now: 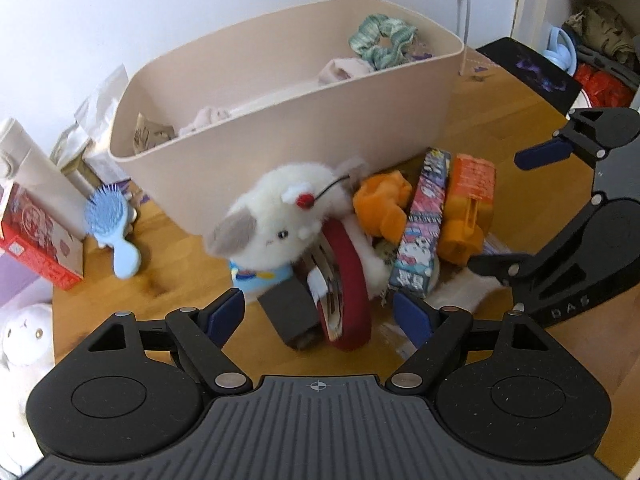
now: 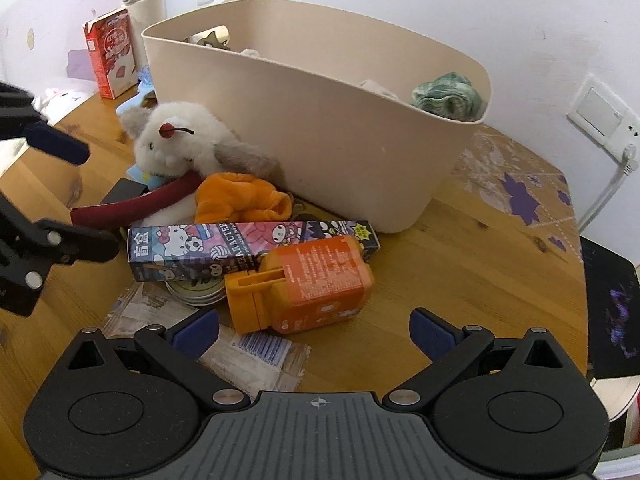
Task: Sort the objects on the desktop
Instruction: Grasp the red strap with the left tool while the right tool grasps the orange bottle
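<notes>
Plainly the sorting is only partway done. The beige bin (image 1: 280, 128) on the wooden table (image 2: 460, 264) already holds a green scrunchie (image 1: 382, 40) and some pale cloth bits, but a heap is left on the table against its front wall. In that heap a white plush toy (image 1: 280, 216) lies over a dark red ring (image 1: 352, 280), with an orange cloth (image 2: 240, 200) beside it, then a long cartoon box (image 2: 248, 246) and an orange container (image 2: 308, 288) lying on its side just in front of the box; a small round tin (image 2: 192, 294) peeks out from under them. Both tools are empty. The left gripper (image 1: 320, 312) hangs with its jaws spread wide just short of the red ring and a dark block (image 1: 288, 308), and the right gripper (image 2: 314, 334) is likewise spread, right in front of the orange container, touching nothing that I can see. My guess is the orange container is the next thing to go, and it looks easy to reach. What may get in the way is the crowding: the pieces lean on one another, so lifting one could drag or tip its neighbour, and the two tools are working close together. Off to the side sit a blue hairbrush (image 1: 112, 224), a red carton (image 2: 110, 56) and another plush (image 1: 24, 336), which may need sorting too. Flat packets (image 2: 256, 356) lie under the right tool.
</notes>
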`<state>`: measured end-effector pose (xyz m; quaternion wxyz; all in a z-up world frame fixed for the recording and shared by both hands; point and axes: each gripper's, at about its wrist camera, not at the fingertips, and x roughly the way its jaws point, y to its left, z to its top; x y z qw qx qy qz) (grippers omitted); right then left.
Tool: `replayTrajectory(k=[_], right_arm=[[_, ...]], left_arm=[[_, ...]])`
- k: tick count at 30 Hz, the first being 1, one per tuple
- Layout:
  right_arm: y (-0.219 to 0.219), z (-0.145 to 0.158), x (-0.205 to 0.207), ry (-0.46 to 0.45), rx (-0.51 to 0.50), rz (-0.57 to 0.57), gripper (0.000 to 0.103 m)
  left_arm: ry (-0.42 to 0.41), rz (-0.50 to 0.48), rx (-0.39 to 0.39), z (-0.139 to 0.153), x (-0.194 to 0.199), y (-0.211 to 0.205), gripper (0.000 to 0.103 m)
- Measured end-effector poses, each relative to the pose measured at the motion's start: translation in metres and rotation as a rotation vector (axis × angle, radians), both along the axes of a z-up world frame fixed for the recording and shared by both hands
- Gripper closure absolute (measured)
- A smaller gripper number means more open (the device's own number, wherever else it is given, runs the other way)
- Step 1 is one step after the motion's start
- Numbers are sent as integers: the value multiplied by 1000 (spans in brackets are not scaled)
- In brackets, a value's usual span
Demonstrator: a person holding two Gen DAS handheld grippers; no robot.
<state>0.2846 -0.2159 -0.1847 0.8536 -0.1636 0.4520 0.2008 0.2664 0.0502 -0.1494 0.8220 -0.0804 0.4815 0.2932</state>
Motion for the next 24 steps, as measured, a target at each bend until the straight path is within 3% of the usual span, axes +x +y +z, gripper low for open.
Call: replayTrajectory(k=[2,8,12,17,24], right_arm=[[1,-2,2,3,1,7,0],[5,-5,9,1,17,23,0],[7,-6,12,6,36,32,14],[3,-7,13,20,59,46,23],[-3,-5,9,12,67,34,23]], left_arm=[[1,-2,-3,-2,3,2,21],[-9,-26,5,-6,10,7,43],[-10,-44,-23,-9,13,9,54],[-1,-58,-60,-13,16,10,79],[-7,-64,-65,-10,14,8,84]])
